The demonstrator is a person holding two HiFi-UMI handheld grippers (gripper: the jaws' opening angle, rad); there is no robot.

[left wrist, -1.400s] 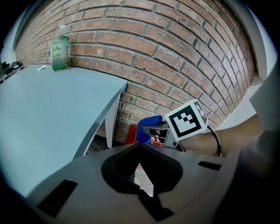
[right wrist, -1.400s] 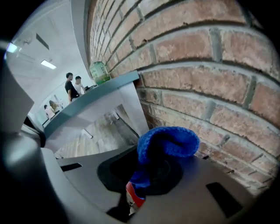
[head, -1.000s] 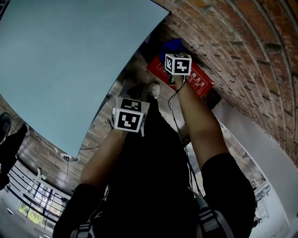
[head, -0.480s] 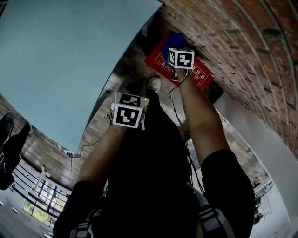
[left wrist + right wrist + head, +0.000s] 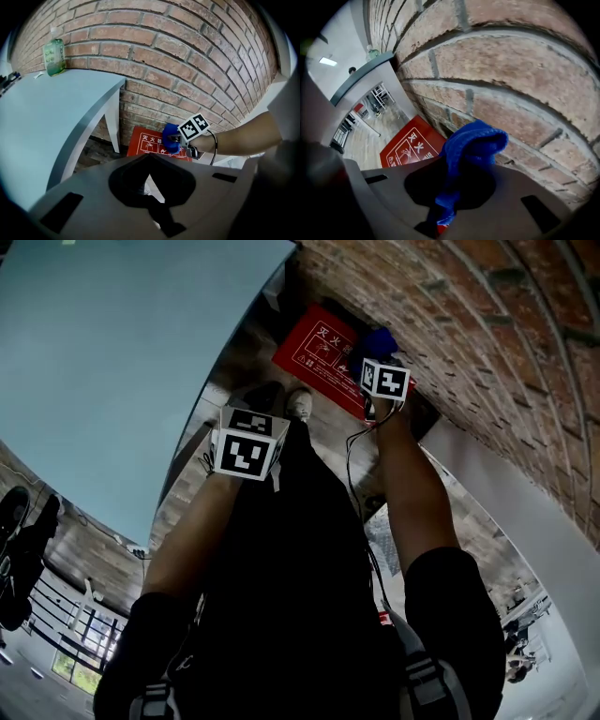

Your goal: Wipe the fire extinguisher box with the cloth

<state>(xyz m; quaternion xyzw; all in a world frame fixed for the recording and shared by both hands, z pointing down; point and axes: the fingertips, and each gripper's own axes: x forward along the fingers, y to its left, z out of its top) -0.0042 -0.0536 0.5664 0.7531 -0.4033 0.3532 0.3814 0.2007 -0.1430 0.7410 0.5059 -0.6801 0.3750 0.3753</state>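
The brick wall (image 5: 487, 343) fills the right of my head view, and the pale blue table (image 5: 122, 362) fills the left. Between them, on the floor at the wall's foot and just past the table's leg, lies the red fire extinguisher box (image 5: 319, 348). A second ago my right arm covered much of its lid. Now the left part of the lid is bare and its white print shows, because my right gripper (image 5: 443, 204) has slid along to the box's right end, at the edge nearest the bricks. Its jaws are clamped on the blue cloth (image 5: 471, 145), which bunches up out of them towards the wall. The left gripper view shows the cloth over the lid's upper right corner. No view shows whether it actually presses on the lid.

My left gripper (image 5: 152, 199) has stayed back close to my body, well apart from the box. Its jaws are together with nothing between them. My shoe (image 5: 299, 403) stands on the floor near the box's near edge. A green bottle (image 5: 54, 57) stands upright on the table's far edge, against the bricks.
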